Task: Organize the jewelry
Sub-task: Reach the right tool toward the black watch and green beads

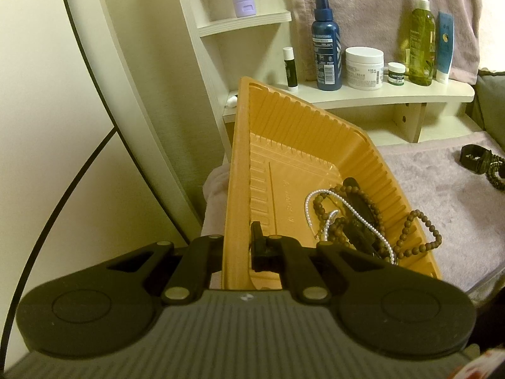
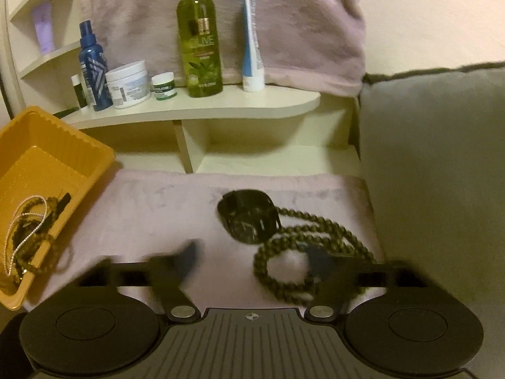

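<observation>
One yellow tray — seven toiletry containers — one black watch.

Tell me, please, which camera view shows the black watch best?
The right wrist view: the black watch lies whole on the pink cloth, beside the bead necklace. The left wrist view catches it only at its right edge.

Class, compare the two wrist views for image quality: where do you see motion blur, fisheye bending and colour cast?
Right wrist view: the open right gripper has smeared fingers, and the bead necklace is soft. Left wrist view: sharp; the left gripper is crisp, clamped on the orange tray wall. Both views: warm yellowish cast, dark rounded corners, shelf edges bowed by the lens.
</observation>
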`<state>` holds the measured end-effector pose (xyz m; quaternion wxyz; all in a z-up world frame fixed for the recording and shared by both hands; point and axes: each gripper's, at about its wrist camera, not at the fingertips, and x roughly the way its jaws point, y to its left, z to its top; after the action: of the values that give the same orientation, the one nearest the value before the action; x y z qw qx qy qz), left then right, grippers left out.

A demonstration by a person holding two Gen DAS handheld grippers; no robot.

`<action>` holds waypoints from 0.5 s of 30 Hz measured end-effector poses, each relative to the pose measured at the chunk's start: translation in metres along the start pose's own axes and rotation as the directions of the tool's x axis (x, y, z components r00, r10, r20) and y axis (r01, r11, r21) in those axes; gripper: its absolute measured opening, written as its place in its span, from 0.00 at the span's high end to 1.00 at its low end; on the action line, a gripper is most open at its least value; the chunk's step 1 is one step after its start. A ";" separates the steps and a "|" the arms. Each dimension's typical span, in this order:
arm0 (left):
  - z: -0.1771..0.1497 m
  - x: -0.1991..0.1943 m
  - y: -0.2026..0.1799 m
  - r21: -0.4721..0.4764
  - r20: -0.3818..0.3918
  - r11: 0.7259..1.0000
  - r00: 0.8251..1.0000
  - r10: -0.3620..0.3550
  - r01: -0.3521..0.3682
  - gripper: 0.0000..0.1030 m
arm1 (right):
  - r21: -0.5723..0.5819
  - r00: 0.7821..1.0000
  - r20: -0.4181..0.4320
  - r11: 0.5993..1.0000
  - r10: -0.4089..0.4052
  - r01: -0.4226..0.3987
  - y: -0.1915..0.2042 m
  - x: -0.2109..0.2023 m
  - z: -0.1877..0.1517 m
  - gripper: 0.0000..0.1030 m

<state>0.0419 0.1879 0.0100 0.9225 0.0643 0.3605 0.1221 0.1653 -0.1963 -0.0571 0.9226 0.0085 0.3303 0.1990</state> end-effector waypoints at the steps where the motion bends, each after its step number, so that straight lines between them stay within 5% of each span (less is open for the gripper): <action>1: 0.000 0.000 0.000 0.001 -0.001 1.000 1.000 0.000 0.000 0.95 | -0.009 1.000 0.008 1.000 0.003 -0.003 0.001 0.002 0.002 0.15; 15: 0.002 0.001 0.000 -0.001 -0.014 1.000 1.000 0.003 -0.003 0.95 | -0.092 0.997 0.011 0.993 -0.073 0.073 0.015 0.052 0.011 0.16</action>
<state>0.0444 0.1879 0.0106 0.9198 0.0636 0.3668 0.1238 0.2034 -0.1623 -0.0773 0.9299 -0.0457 0.3174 0.1802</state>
